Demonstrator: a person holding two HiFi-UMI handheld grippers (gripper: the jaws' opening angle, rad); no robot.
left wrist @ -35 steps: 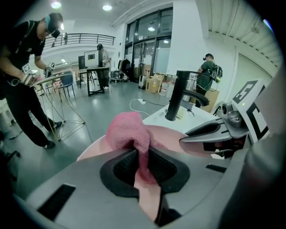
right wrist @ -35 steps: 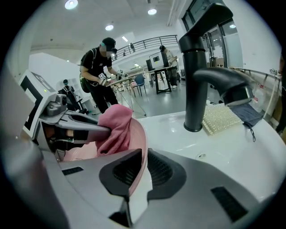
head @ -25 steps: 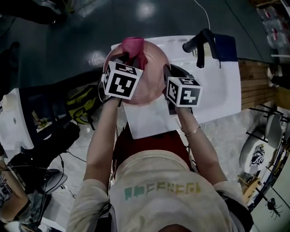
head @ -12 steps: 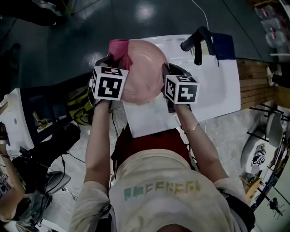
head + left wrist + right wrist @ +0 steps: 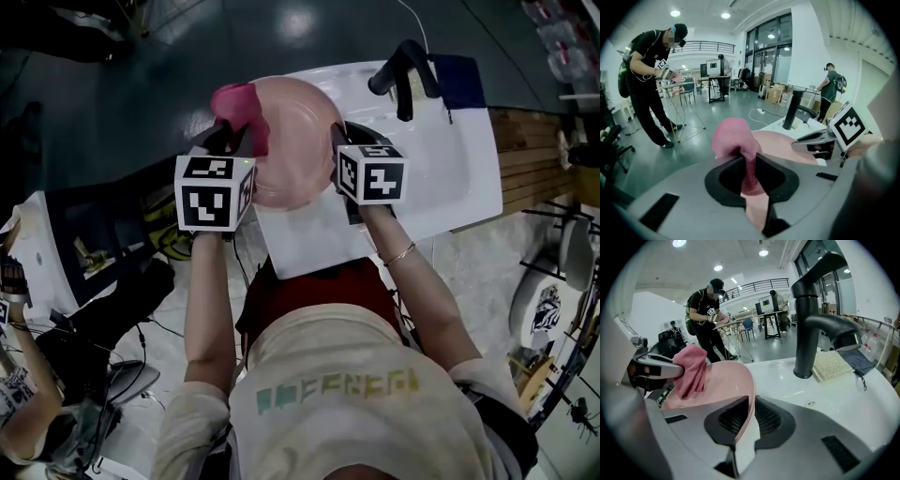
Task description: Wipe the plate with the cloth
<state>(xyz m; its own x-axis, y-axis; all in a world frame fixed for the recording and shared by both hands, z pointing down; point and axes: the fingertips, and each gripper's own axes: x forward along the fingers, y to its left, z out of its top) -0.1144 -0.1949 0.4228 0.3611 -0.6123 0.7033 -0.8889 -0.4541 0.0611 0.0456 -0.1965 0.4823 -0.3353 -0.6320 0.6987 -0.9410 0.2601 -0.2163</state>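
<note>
- Plate (image 5: 292, 155): pink, and we hold it over the corner of the white table (image 5: 441, 159). The right claw (image 5: 751, 401) is clamped on its rim at 3 o'clock.
- The left claw (image 5: 750, 158) is pinched tight on the pink cloth (image 5: 234, 101), which is bunched against the plate's edge at 10 o'clock.
- We judge the wiping to be under way, with cloth and plate together.
- We cannot tell how much of the face has been covered. The middle and the 6 o'clock side look to be left.
</note>
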